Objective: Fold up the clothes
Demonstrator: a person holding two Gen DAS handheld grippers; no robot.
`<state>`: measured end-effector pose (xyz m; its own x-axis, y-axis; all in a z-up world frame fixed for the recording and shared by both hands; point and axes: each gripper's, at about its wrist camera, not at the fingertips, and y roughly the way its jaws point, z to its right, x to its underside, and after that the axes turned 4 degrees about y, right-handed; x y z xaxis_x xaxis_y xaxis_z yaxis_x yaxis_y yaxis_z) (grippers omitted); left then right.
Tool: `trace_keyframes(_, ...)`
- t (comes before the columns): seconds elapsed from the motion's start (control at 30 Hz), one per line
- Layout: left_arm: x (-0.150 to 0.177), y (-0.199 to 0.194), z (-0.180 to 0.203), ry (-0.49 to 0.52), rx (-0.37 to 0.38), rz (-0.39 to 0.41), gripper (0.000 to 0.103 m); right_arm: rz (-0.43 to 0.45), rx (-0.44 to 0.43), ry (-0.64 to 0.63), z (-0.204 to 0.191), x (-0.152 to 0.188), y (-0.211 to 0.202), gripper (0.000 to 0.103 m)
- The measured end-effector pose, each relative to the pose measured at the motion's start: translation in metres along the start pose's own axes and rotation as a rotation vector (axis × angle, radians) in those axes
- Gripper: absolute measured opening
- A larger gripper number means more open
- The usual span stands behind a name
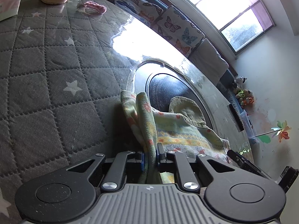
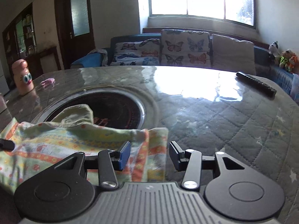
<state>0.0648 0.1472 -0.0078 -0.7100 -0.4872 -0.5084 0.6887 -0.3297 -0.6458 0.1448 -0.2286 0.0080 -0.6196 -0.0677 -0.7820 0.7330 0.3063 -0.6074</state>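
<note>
Garment [image 2: 56, 149] with floral stripes lies rumpled on my quilted table [image 2: 224, 130], its collar over the dark round inset [image 2: 115, 110] at twelve o'clock. My left gripper [image 1: 149, 158] pinches a bunched edge; my right gripper [image 2: 149, 155] stands apart over the nearest corner. I see no flat fold, so most folding looks left.

Left gripper [image 1: 150, 157] jaws pinched; right gripper [image 2: 149, 154] jaws apart.

Pale green flower-print garment [image 2: 56, 149], orange and yellow bands, lies crumpled on the quilted table. Corduroy collar [image 2: 78, 115] at 12 o'clock, overlapping the round black inset.
</note>
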Motion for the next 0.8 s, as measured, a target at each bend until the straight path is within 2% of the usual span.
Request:
trace_keyframes(0.27, -0.002, 0.001, 0.003, 0.01, -0.017, -0.008, 0.013, -0.031, -0.038, 0.092, 0.012, -0.001, 0.009, 0.044)
trace_keyframes(0.3, -0.002, 0.001, 0.004, 0.011, -0.019, -0.009, 0.013, -0.031, -0.042, 0.095, 0.012, -0.001, 0.008, 0.038)
trace_keyframes(0.43, -0.003, 0.003, 0.006, 0.018, -0.031, -0.013, 0.013, -0.029, -0.056, 0.111, 0.011, 0.0, 0.005, 0.029)
trace_keyframes(0.53, -0.004, 0.003, 0.009, 0.032, -0.045, -0.014, 0.013, -0.027, -0.067, 0.122, 0.01, 0.0, 0.002, 0.016)
trace_keyframes(0.57, -0.004, 0.003, 0.01, 0.039, -0.052, -0.013, 0.013, -0.026, -0.07, 0.126, 0.01, 0.001, 0.001, 0.007)
trace_keyframes(0.67, -0.004, 0.003, 0.017, 0.065, -0.069, -0.012, 0.011, -0.025, -0.081, 0.138, 0.009, 0.001, -0.001, 0.005)
trace_keyframes(0.8, -0.009, -0.001, 0.033, 0.12, -0.053, 0.004, 0.01, 0.005, -0.084, 0.151, 0.011, 0.003, -0.016, 0.004)
